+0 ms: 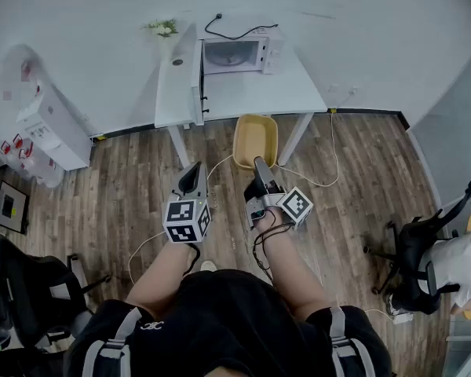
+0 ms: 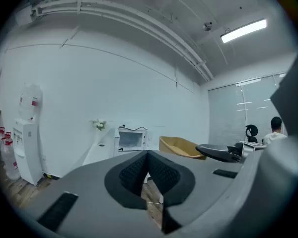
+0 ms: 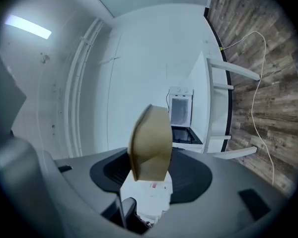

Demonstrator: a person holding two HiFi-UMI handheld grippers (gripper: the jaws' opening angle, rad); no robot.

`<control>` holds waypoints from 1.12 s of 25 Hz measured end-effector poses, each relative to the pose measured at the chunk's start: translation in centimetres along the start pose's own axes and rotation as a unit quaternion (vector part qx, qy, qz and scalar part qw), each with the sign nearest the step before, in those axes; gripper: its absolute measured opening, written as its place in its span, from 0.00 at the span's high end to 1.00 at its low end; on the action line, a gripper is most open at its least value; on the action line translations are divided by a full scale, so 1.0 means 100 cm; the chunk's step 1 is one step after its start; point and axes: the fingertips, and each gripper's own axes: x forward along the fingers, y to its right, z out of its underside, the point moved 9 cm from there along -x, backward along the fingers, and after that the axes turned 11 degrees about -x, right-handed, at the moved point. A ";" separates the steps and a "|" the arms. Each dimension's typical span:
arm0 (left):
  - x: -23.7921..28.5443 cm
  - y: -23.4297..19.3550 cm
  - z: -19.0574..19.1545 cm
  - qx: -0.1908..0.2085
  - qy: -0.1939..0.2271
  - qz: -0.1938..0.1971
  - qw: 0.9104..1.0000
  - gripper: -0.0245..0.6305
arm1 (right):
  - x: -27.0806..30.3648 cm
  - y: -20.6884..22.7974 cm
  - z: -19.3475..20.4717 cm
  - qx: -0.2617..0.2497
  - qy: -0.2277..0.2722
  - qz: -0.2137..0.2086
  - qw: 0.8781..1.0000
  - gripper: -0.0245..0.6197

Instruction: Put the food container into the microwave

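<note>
A white microwave [image 1: 234,54] stands on a white table [image 1: 251,94] with its door [image 1: 198,82] swung open. My right gripper [image 1: 258,164] is shut on the near rim of a tan food container [image 1: 255,138], which hangs over the floor just in front of the table. In the right gripper view the container [image 3: 150,143] sits on edge between the jaws of my right gripper [image 3: 150,166], with the microwave [image 3: 180,110] beyond. My left gripper [image 1: 192,171] is shut and empty, level with the right one. In the left gripper view its pads [image 2: 159,168] meet, and the microwave [image 2: 131,139] and the container [image 2: 181,147] lie ahead.
A small flower vase [image 1: 163,28] stands at the table's back left. A water dispenser [image 1: 51,128] is against the left wall. A cable [image 1: 318,181] trails on the wooden floor. Office chairs [image 1: 416,250] and a seated person [image 1: 465,259] are at right; another chair [image 1: 23,289] is at left.
</note>
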 end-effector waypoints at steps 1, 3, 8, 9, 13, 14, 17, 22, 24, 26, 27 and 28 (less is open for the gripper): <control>0.001 -0.002 -0.001 0.001 0.000 0.002 1.000 0.96 | 0.002 0.000 0.002 0.000 0.000 0.000 1.000 0.61; 0.004 -0.006 -0.004 0.003 0.000 0.005 1.000 0.96 | 0.007 0.000 0.005 -0.001 0.001 -0.001 1.000 0.61; 0.014 -0.023 -0.009 0.004 -0.004 0.011 1.000 0.96 | 0.025 0.001 0.014 -0.003 0.006 -0.006 1.000 0.61; 0.016 -0.027 -0.010 0.004 -0.005 0.013 1.000 0.96 | 0.029 0.002 0.016 -0.005 0.008 -0.007 1.000 0.61; 0.025 -0.043 -0.014 0.011 -0.008 0.022 1.000 0.96 | 0.043 0.004 0.024 -0.009 0.023 -0.009 1.000 0.61; 0.027 -0.048 -0.015 0.012 -0.010 0.025 1.000 0.96 | 0.046 0.005 0.026 -0.010 0.028 -0.010 1.000 0.61; 0.033 -0.060 -0.017 0.011 -0.013 0.038 0.999 0.96 | 0.054 0.006 0.033 -0.015 0.039 -0.015 0.999 0.61; 0.044 -0.073 -0.020 -0.001 -0.010 0.051 0.999 0.96 | 0.064 0.007 0.035 -0.028 0.046 -0.017 0.998 0.61; 0.050 -0.076 -0.021 -0.001 -0.007 0.051 0.999 0.96 | 0.068 0.010 0.031 -0.031 0.049 -0.018 0.998 0.61; 0.060 -0.077 -0.022 0.002 -0.008 0.051 0.999 0.96 | 0.075 0.013 0.026 -0.028 0.051 -0.021 0.998 0.61; 0.065 -0.077 -0.022 0.005 -0.008 0.053 0.999 0.96 | 0.079 0.015 0.024 -0.028 0.052 -0.023 0.998 0.61; 0.070 -0.076 -0.022 0.011 -0.007 0.054 0.998 0.96 | 0.083 0.018 0.020 -0.028 0.052 -0.024 0.998 0.61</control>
